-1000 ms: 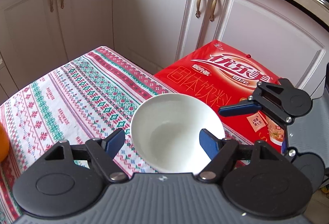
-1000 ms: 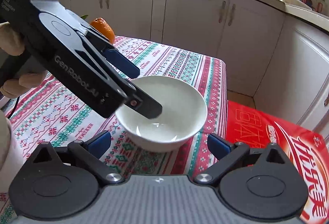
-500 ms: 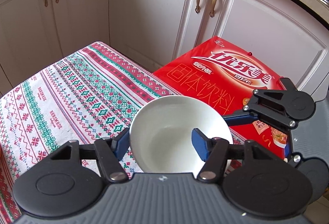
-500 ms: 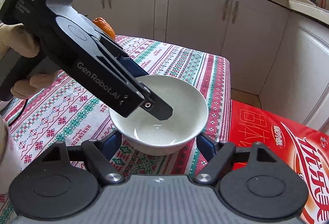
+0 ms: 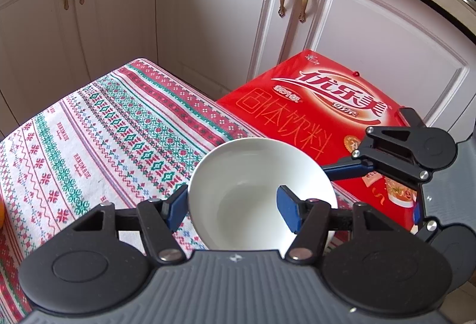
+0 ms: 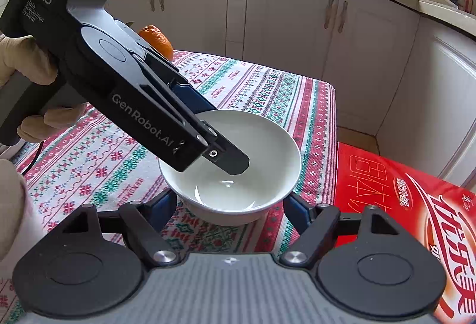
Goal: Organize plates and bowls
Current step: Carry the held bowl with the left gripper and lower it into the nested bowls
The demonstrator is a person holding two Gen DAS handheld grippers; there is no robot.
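A white bowl (image 5: 253,175) (image 6: 253,151) sits near the corner of the patterned tablecloth (image 5: 113,139). My left gripper (image 5: 232,208) straddles its near rim: one blue pad is outside the wall and one is inside. The pads look closed onto the rim. In the right wrist view the left gripper's fingertips (image 6: 229,158) reach down into the bowl. My right gripper (image 6: 229,208) sits low with a blue pad on each side of the bowl's base, close to its wall. The right gripper also shows in the left wrist view (image 5: 348,170), beside the bowl.
A red printed carton (image 5: 327,115) (image 6: 401,199) lies just past the table edge. An orange fruit (image 6: 157,39) sits on the far side of the cloth. White cabinet doors (image 5: 226,11) stand close behind. A gloved hand (image 6: 26,71) holds the left gripper.
Both grippers have narrowed around the bowl. The left pads moved in onto the rim, and the right pads came in towards the bowl's sides. The bowl stayed in place.
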